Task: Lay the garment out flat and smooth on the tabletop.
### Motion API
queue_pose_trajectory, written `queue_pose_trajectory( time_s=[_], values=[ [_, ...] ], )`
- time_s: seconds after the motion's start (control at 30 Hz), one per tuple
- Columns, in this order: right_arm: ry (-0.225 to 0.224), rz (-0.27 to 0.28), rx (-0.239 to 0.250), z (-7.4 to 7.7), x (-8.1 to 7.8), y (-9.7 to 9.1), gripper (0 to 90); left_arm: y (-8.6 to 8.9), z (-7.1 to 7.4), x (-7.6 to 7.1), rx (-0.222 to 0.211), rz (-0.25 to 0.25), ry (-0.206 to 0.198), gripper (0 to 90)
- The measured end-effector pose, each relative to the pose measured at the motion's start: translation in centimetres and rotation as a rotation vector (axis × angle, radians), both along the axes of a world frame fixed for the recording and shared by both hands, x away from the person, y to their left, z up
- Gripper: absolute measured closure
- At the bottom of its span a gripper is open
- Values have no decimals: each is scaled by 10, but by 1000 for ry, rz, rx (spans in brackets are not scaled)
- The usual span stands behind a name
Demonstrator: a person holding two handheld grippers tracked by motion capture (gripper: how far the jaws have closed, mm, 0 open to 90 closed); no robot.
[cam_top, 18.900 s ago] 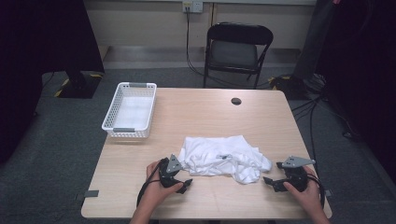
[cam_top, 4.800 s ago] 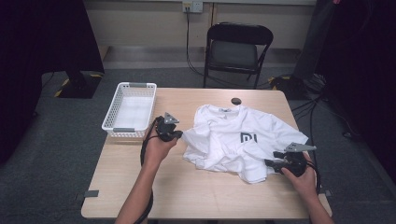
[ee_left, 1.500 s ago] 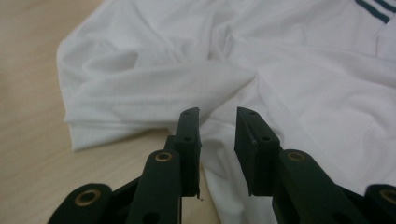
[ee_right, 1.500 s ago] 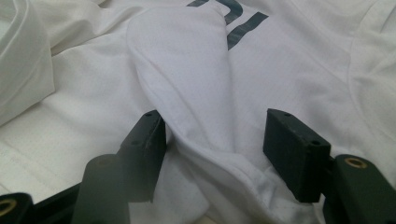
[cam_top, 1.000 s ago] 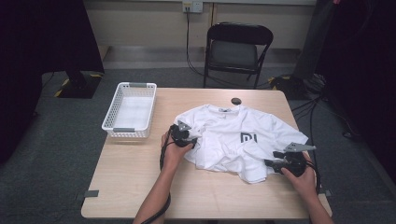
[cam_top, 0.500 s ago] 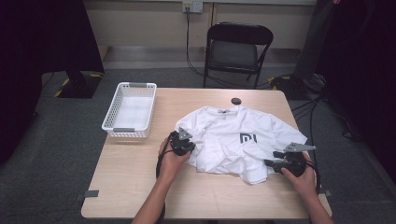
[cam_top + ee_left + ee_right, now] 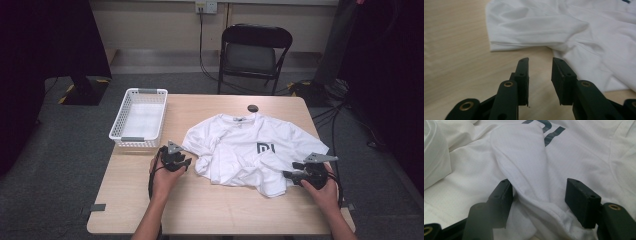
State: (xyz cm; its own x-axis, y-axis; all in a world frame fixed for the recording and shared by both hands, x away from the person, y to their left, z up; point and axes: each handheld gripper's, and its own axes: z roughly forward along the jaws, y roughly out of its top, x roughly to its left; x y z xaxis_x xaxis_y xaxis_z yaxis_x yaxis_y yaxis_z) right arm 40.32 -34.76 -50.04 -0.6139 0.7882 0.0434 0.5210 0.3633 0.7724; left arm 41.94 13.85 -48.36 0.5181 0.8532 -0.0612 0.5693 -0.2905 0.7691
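A white T-shirt (image 7: 250,152) lies spread on the wooden table (image 7: 210,205), its collar toward the far edge and a dark logo (image 7: 265,148) on the chest; the cloth is wrinkled, and the lower part is bunched toward the near side. The left gripper (image 7: 179,162) rests low over the bare table just beside the left sleeve of the shirt, not touching it, held by the left hand (image 7: 165,179). In the left gripper view its jaws stand a little apart with only bare wood between them, and the sleeve hem (image 7: 524,45) lies just in front of the tips. The right gripper (image 7: 292,175) is at the lower right edge of the shirt, held by the right hand (image 7: 322,187). In the right gripper view its jaws are wide apart, and a raised fold (image 7: 531,182) of the white cloth runs between them; the left jaw touches the cloth, but the jaws do not press the fold. The logo (image 7: 549,130) shows at the top of that view, partly covered by the fold. A white basket (image 7: 140,117) stands on the left far part of the table, near the left gripper and apart from the shirt. A small dark round thing (image 7: 253,107) lies near the far edge, just beyond the collar. A black folding chair (image 7: 252,55) stands behind the table.
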Motion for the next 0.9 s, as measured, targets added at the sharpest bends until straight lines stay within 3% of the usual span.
queue_pose_trajectory(
  time_s=[0.17,0.33,0.5,0.57,0.7,0.9],
  values=[
    [1,0,1,0,0,0,384,-6,-6,18,-72,20,27,648],
    [1,0,1,0,0,0,384,-13,-3,31,-105,55,55,642],
    [1,0,1,0,0,0,384,-18,-7,44,-106,91,91,620],
    [0,0,1,0,0,0,384,-21,-9,47,-83,88,85,672],
    [1,0,2,0,0,0,384,-26,-3,53,45,40,83,873],
    [2,0,3,0,0,0,384,-23,20,58,87,47,28,900]
  ],
)
